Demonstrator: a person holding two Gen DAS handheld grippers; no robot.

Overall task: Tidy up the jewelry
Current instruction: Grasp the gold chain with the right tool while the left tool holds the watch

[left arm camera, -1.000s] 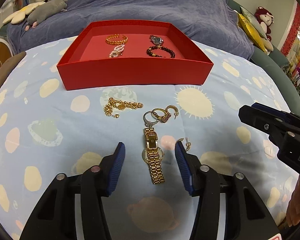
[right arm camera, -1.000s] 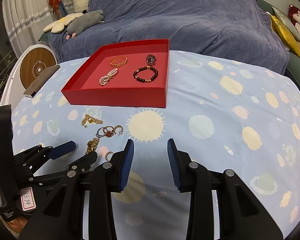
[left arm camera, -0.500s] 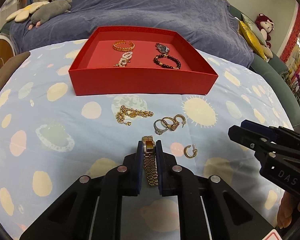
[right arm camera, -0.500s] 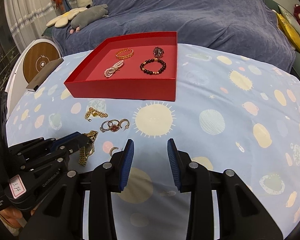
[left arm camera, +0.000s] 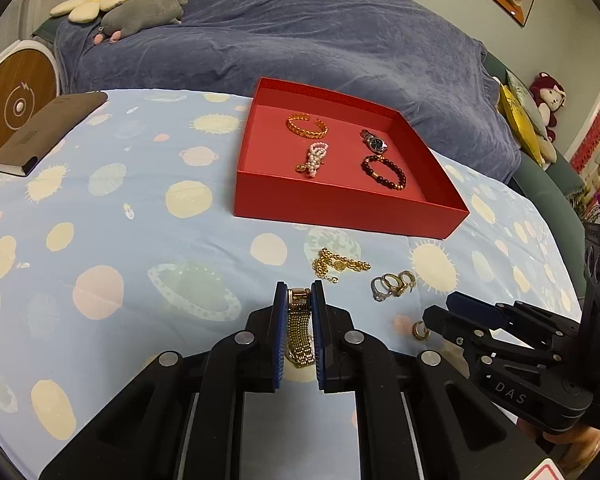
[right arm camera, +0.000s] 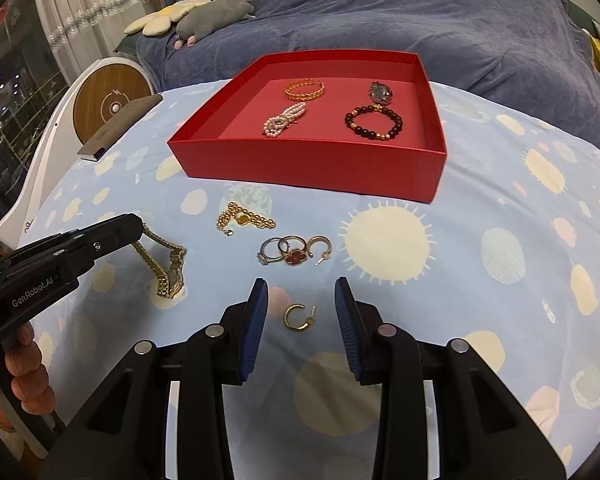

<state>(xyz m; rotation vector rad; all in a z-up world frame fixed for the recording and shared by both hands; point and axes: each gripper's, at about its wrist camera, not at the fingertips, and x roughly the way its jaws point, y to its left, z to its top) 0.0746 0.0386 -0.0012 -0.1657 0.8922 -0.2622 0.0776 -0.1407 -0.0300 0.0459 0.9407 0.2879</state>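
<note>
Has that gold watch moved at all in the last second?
Yes. The gold watch lay flat below the rings; now the left gripper, shut on it, has lifted one end, the rest trailing on the cloth.

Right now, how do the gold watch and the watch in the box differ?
The gold watch is clamped in the left gripper and partly lifted off the cloth; the other watch lies loose in the red box. The gold watch has a gold, rectangular case; the boxed one has a dark, round face. The gold watch's band hangs stretched out; the boxed one's is bunched up. Both are wristwatches with metal link bands.
</note>
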